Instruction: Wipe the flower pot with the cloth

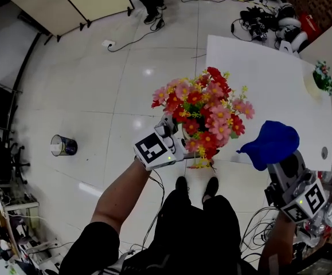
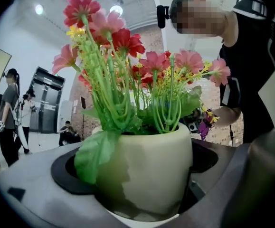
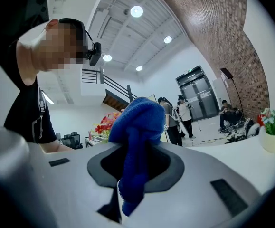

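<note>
A cream flower pot (image 2: 149, 172) full of pink, red and yellow artificial flowers (image 1: 203, 110) is held up off the table, with my left gripper (image 1: 174, 139) shut on it. In the left gripper view the pot fills the space between the jaws, and a green leaf (image 2: 95, 156) hangs over its rim. My right gripper (image 1: 280, 165) is shut on a blue cloth (image 1: 272, 143), which bunches up above the jaws (image 3: 138, 127). The cloth is held to the right of the flowers, apart from the pot.
A white table (image 1: 269, 79) lies ahead, with a second small pot of flowers (image 1: 320, 79) near its far right edge. A small bin (image 1: 63, 145) stands on the floor at left. Cables and gear lie beyond the table. Several people stand in the background.
</note>
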The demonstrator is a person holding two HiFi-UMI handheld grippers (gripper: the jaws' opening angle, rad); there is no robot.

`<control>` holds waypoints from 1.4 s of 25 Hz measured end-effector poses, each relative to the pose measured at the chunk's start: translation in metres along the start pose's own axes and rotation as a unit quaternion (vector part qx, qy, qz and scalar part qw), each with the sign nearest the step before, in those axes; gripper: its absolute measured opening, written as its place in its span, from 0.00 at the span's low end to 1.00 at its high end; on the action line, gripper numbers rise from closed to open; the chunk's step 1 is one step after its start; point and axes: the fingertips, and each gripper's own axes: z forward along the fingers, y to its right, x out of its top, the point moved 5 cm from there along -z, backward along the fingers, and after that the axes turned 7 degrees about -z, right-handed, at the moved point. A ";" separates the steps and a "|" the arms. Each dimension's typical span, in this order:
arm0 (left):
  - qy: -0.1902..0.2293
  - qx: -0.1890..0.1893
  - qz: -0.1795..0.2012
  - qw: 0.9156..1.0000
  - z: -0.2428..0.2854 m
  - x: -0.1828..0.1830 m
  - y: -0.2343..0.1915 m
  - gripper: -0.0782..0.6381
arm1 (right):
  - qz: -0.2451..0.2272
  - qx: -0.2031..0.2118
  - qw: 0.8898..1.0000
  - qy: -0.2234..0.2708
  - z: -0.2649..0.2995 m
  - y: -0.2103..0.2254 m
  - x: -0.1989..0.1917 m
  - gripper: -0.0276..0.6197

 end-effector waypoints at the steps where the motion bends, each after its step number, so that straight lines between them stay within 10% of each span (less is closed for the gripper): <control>1: 0.000 0.000 -0.003 1.000 -0.002 0.022 0.000 0.92 | -0.006 0.004 1.000 0.007 0.003 -0.001 0.016 0.14; 13: 0.002 0.007 0.017 1.000 -0.014 0.208 0.028 0.92 | -0.088 0.083 0.991 0.063 0.027 -0.061 0.148 0.14; 35: 0.035 -0.014 0.025 0.999 -0.013 0.228 0.068 0.92 | -0.130 0.080 0.988 0.037 0.021 -0.097 0.183 0.14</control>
